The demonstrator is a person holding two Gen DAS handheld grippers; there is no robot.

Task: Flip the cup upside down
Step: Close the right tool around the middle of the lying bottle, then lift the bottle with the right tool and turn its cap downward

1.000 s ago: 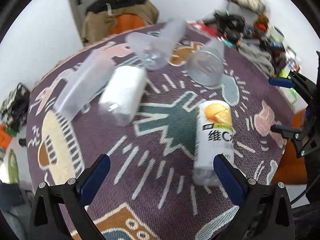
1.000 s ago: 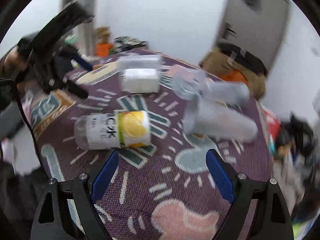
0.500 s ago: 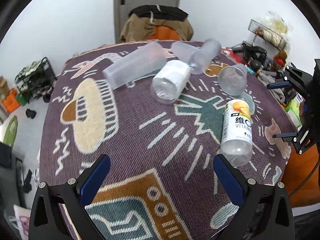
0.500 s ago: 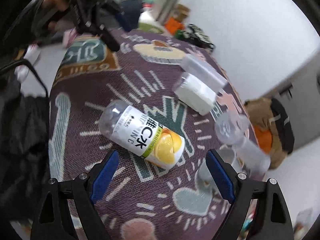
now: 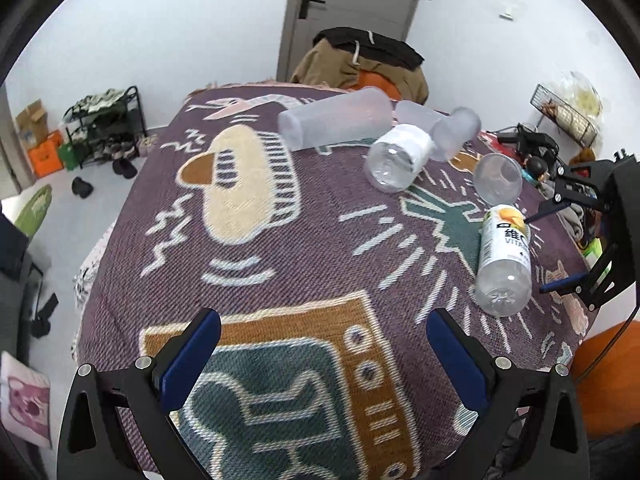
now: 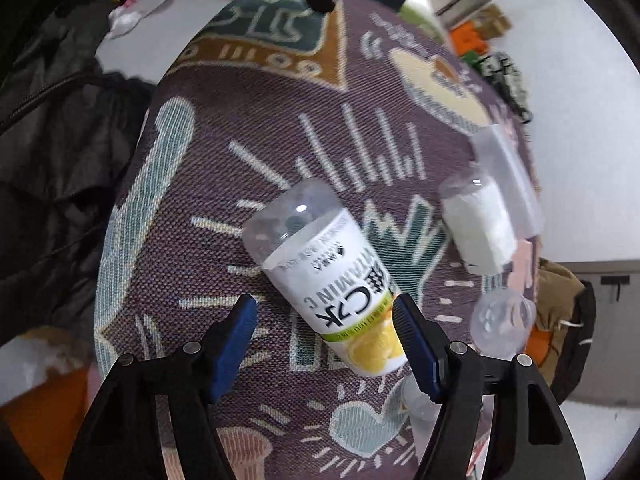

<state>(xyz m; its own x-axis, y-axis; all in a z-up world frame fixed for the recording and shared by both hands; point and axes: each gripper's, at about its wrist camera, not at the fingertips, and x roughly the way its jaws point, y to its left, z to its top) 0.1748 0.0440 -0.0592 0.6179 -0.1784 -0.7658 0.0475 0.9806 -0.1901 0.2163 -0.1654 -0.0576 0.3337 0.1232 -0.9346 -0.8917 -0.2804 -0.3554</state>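
A clear cup with a white and yellow Vitamin C label [image 6: 332,276] lies on its side on the patterned purple cloth [image 6: 192,184]. My right gripper [image 6: 324,312] is open right over it, and the cup's yellow end sits between the fingers; I cannot tell whether they touch it. The left wrist view shows the same cup [image 5: 506,256] at the right, with the right gripper [image 5: 546,248] beside it. My left gripper [image 5: 322,344] is open and holds nothing, well back over the near part of the cloth [image 5: 256,264].
More cups lie on their sides at the far end: a tall frosted one [image 5: 336,124], a white-labelled clear one [image 5: 400,156], another frosted one [image 5: 454,130] and a small clear one [image 5: 498,178]. A chair with clothes [image 5: 368,60] stands behind the table.
My left gripper has pulled back from the cups toward the near edge. My right gripper has closed in on the Vitamin C cup, which now lies between its fingers.
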